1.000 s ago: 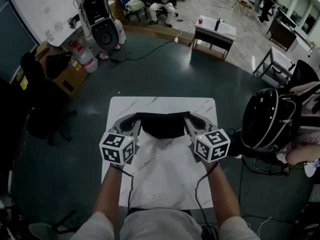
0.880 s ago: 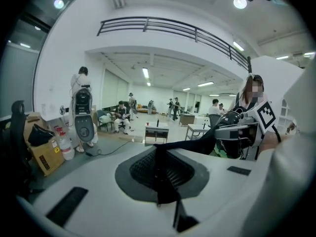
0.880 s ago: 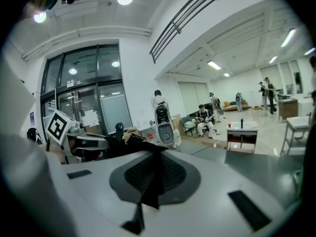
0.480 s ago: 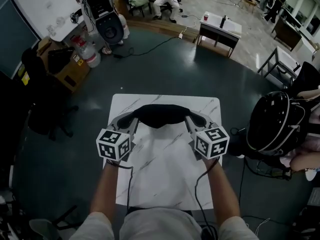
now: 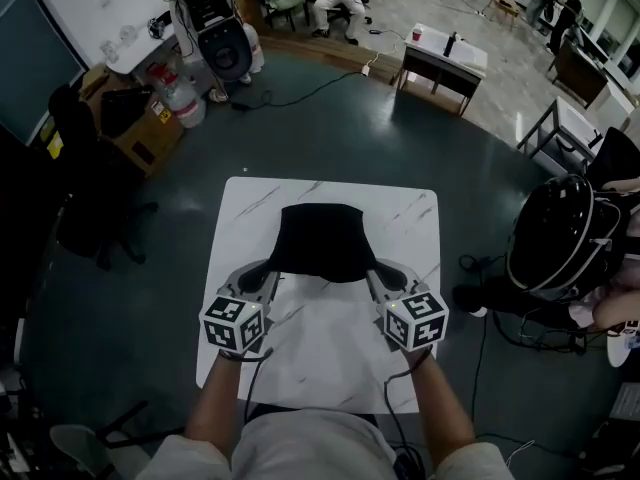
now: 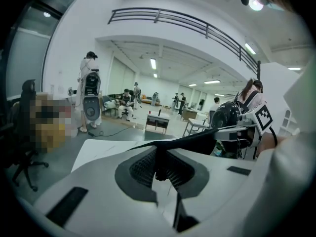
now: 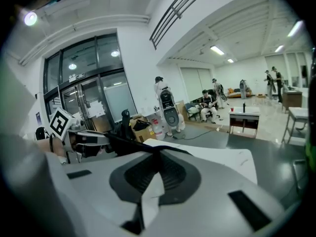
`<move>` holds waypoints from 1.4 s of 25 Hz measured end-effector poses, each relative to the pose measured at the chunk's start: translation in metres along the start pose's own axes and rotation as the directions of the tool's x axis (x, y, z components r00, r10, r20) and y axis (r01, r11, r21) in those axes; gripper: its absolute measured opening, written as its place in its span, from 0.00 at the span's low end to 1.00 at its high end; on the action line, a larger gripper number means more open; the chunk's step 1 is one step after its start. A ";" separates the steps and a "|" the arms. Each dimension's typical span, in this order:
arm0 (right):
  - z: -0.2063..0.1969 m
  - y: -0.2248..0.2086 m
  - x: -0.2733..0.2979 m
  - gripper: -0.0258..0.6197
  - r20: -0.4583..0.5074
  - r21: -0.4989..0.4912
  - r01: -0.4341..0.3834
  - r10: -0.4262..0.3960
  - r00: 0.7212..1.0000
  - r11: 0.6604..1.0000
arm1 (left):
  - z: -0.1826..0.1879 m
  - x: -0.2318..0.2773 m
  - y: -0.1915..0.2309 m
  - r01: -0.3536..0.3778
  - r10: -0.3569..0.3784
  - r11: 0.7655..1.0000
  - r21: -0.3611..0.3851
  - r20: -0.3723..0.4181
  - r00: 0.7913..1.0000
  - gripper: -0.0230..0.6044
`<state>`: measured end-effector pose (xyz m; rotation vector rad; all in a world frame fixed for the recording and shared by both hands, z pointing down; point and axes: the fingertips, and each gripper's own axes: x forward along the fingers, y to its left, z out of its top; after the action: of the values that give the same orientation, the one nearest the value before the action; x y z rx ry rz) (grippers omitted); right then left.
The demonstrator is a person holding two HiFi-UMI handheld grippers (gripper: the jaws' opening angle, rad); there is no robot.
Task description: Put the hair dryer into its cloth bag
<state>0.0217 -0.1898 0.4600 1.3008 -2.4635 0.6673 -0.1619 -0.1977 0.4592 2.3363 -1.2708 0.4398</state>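
The black cloth bag [image 5: 320, 240] lies spread on the white marble table [image 5: 330, 358], its near edge stretched between my two grippers. My left gripper [image 5: 272, 272] is shut on the bag's near left corner, and my right gripper [image 5: 373, 273] is shut on the near right corner. In the left gripper view the left gripper [image 6: 159, 158] pinches the black cloth [image 6: 197, 139], which runs off to the right. In the right gripper view the right gripper [image 7: 157, 163] clamps the bag's cloth [image 7: 126, 142], which runs left. No hair dryer shows in any view.
A black helmet-like rig [image 5: 560, 248] stands right of the table beside a person's arm. A dark office chair [image 5: 80, 218] and a cardboard box [image 5: 140, 133] are at the left. A small desk [image 5: 445, 63] and a white machine [image 5: 215, 28] stand farther off.
Both grippers came down and toward me with the bag. The cloth, earlier a narrow band held up between them, now lies spread out on the table.
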 end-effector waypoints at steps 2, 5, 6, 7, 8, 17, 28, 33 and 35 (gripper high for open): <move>-0.012 0.004 -0.007 0.07 -0.008 0.003 -0.005 0.005 1.000 1.000 | -0.014 -0.007 -0.006 -0.011 0.011 1.000 -0.021 -0.010 1.000 0.09; -0.030 0.007 -0.016 0.07 -0.015 -0.006 -0.009 0.009 1.000 1.000 | -0.036 -0.015 -0.016 -0.042 0.041 0.999 -0.021 -0.031 0.999 0.09; -0.037 0.008 -0.019 0.07 -0.017 -0.003 -0.007 0.007 1.000 1.000 | -0.044 -0.017 -0.020 -0.049 0.048 0.999 -0.014 -0.042 0.998 0.09; -0.044 0.008 -0.022 0.07 -0.019 0.006 -0.007 0.007 1.000 1.000 | -0.053 -0.020 -0.024 -0.053 0.053 0.999 -0.010 -0.053 0.997 0.09; -0.051 0.009 -0.025 0.07 -0.018 0.017 -0.007 0.007 1.000 1.000 | -0.061 -0.022 -0.028 -0.055 0.055 0.998 -0.009 -0.062 0.997 0.09; -0.098 0.019 -0.035 0.07 -0.043 -0.044 -0.006 0.004 0.999 0.999 | -0.103 -0.027 -0.042 -0.088 0.087 0.996 -0.026 -0.029 0.996 0.09; -0.157 0.042 -0.037 0.07 -0.136 -0.144 0.052 -0.072 0.988 0.988 | -0.155 -0.035 -0.045 -0.132 0.132 0.991 0.004 -0.051 0.990 0.09; -0.188 0.042 -0.035 0.07 -0.172 -0.152 0.130 -0.156 0.973 0.980 | -0.173 -0.041 -0.043 -0.123 0.122 0.992 -0.017 -0.064 0.990 0.09; -0.196 0.044 -0.037 0.07 -0.182 -0.158 0.154 -0.182 0.966 0.975 | -0.180 -0.044 -0.041 -0.113 0.113 0.994 0.000 -0.083 0.990 0.09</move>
<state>0.0112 -0.0415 0.5993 1.3044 -2.1728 0.5383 -0.1622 -0.0532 0.5822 2.2253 -1.3678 0.5635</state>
